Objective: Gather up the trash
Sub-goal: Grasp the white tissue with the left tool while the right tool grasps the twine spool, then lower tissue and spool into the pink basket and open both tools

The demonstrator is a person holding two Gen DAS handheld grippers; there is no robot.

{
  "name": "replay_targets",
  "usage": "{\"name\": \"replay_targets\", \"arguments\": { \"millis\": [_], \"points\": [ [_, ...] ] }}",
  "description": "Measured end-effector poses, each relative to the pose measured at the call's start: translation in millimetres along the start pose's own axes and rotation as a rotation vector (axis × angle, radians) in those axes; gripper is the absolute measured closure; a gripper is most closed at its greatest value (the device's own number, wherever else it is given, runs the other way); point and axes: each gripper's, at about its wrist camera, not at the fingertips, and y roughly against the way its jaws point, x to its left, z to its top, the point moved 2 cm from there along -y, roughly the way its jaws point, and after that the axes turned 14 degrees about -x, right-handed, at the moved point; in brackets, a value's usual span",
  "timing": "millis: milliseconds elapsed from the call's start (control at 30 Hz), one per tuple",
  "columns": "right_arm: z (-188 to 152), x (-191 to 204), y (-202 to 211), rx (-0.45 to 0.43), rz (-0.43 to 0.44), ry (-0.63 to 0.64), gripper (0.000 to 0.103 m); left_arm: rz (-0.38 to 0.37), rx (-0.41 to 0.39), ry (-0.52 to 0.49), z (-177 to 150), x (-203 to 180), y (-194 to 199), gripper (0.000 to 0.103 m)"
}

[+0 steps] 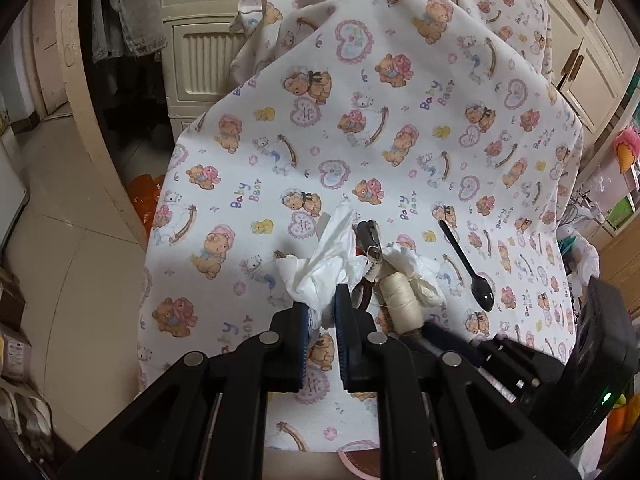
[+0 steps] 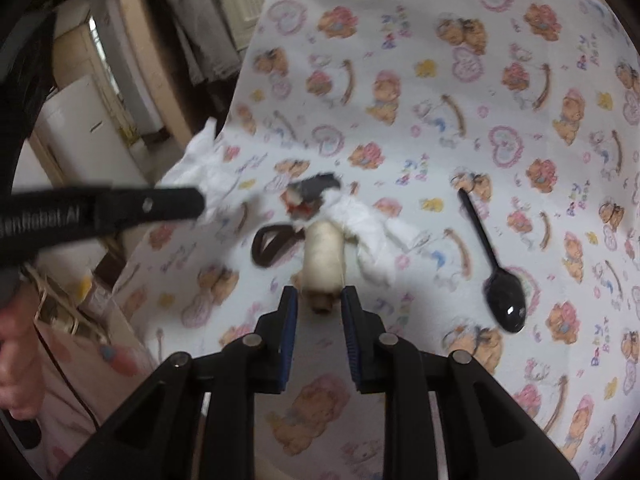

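Bear-print cloth (image 1: 360,128) covers the table; cupboards and hanging clothes stand behind it.

Step in hand, as we judge it: first pickup of trash. Our left gripper (image 1: 322,312) pinches a crumpled white tissue (image 1: 320,264), which rises between its blue pads and fans out above them. In the right view the tissue (image 2: 200,168) sits at the tip of the left gripper (image 2: 196,200), near the table's left edge. We cannot tell whether it is lifted clear of the cloth.

Our right gripper (image 2: 316,308) is spread with nothing between its fingers, and it hangs just before a spool (image 2: 323,260) of cream thread. Just beyond the spool lies a second tissue (image 2: 368,232), partly under it. Scissors (image 2: 276,240) lie touching the spool on its left. A black spoon (image 2: 492,264) lies apart to the right.

Next move, in our view: carry the held tissue to a bin, which neither view shows. The second tissue calls for a reach past the spool, and it may drag the spool or the scissors along.

Tissue: thin, soft, heavily creased, easily torn.
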Motion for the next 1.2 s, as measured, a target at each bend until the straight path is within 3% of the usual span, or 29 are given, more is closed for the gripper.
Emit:
{"name": "replay_targets", "arguments": {
  "millis": [167, 233, 267, 300, 467, 533, 567, 600, 867, 1200],
  "points": [
    [5.2, 3.1, 13.2, -0.048, -0.011, 0.018, 0.092, 0.005, -0.006, 0.008, -0.4, 0.3, 1.9, 0.092],
    [7.8, 3.2, 14.5, -0.07, -0.025, 0.016, 0.081, 0.006, -0.005, 0.015, -0.2, 1.9, 1.6, 0.092],
    [8.8, 3.1, 13.8, -0.077, -0.024, 0.011, 0.067, 0.008, -0.005, 0.018, -0.2, 2.9, 1.2, 0.092],
    [9.9, 3.6, 11.0, -0.075, -0.025, 0.009, 0.064, 0.01, -0.003, 0.019, -0.4, 3.8, 0.6, 0.092],
    [12.0, 5.3, -8.5, -0.045, -0.059, 0.013, 0.067, 0.035, 0.001, 0.036, -0.6, 14.9, -1.8, 0.092],
    [10.1, 2.6, -14.8, -0.037, -0.069, 0.005, 0.073, 0.023, 0.008, 0.039, -0.5, 15.1, -2.8, 0.092],
    [10.3, 2.0, -14.6, -0.039, -0.078, 0.01, 0.082, 0.028, 0.005, 0.027, -0.6, 13.3, -2.4, 0.092],
    [10.9, 0.6, -14.6, -0.032, -0.072, 0.004, 0.082, 0.033, 0.001, 0.009, -0.8, 10.7, -2.0, 0.092],
    [19.9, -19.3, 25.4, -0.085, -0.063, -0.049, 0.082, 0.036, -0.006, -0.041, -2.7, -1.1, -0.1, 0.092],
    [21.0, -46.6, 82.3, -0.125, -0.125, -0.093, 0.082, -0.033, -0.01, -0.139, -8.7, -36.1, 18.9, 0.092]
  ]
}}
